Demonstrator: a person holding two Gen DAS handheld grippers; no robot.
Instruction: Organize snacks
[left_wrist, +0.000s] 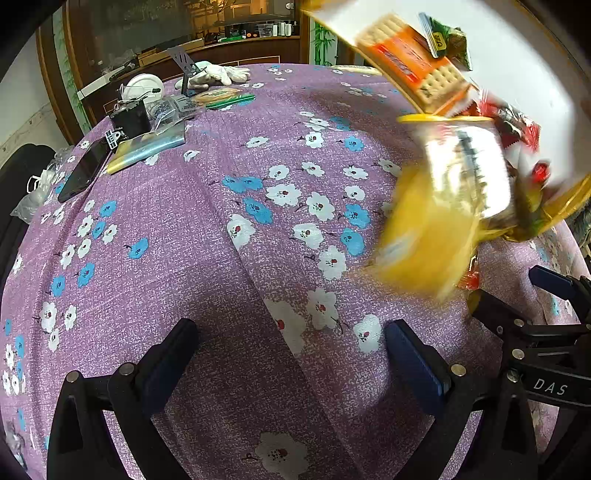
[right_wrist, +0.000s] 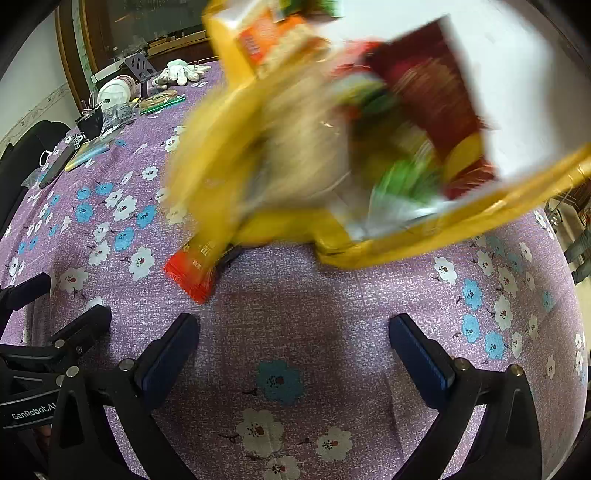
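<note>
Table surface: a purple floral tablecloth (left_wrist: 229, 280) covers it; the near middle lies bare, leaving room for snacks to land.
Yellow-rimmed box (right_wrist: 480, 221): tipped steeply above the right side of the table with its white inside showing, an attitude that lets its contents slide out. Who or what tilts it is not visible.
Snacks in motion: a blurred yellow bag (left_wrist: 424, 236) and a cracker pack (left_wrist: 417, 62) are spilling from the box toward the cloth; the blur prevents telling which pieces touch the table yet.
Landed item: a red packet (right_wrist: 192, 273) lies on the cloth below the spill, just ahead of the right gripper.
Far left edge clutter: a phone (left_wrist: 83, 171), a white cup (left_wrist: 142, 86) and white gloves (left_wrist: 218, 74) sit well apart from the spill, likely unrelated.
Left gripper (left_wrist: 291, 354): fingers spread wide, nothing between them, angled down at bare cloth.
Right gripper (right_wrist: 295, 347): likewise spread wide and empty, hovering near the red packet.
Judgement: sorting has not begun; both tools appear held back until the spill settles.
</note>
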